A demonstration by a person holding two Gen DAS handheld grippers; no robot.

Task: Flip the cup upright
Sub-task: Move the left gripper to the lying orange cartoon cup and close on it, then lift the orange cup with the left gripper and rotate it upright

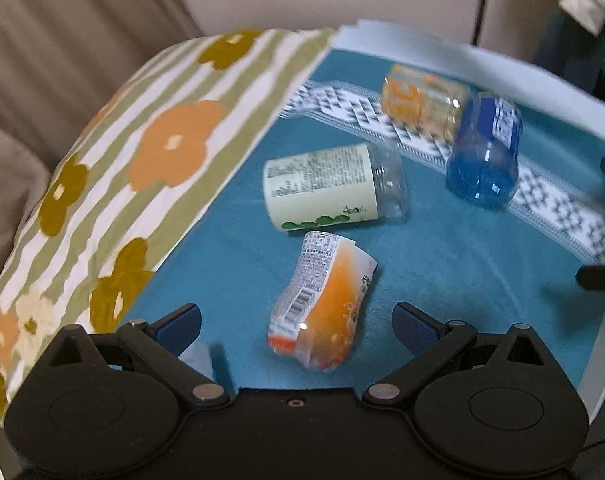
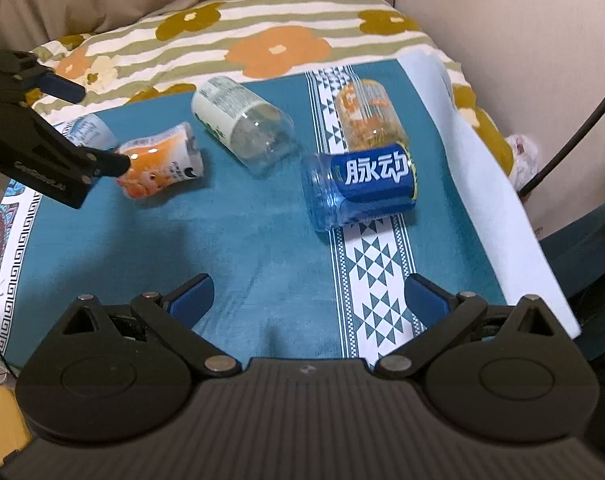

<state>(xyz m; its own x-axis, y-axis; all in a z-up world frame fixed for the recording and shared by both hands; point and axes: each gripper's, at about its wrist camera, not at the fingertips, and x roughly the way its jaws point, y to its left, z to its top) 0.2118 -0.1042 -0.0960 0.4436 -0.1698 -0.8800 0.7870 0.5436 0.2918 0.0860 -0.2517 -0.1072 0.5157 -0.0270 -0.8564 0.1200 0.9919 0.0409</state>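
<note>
Clear plastic: orange cup (image 1: 322, 300) is lying sideways, crinkled, on teal cloth (image 1: 442, 280).
Left gripper (image 1: 298, 322): jaws spreading wide, flanking it.
Right gripper (image 2: 308, 300): gaping open, holding nothing.

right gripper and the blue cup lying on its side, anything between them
Nothing: in the right wrist view only bare teal cloth lies between the right gripper and the blue cup.
</note>
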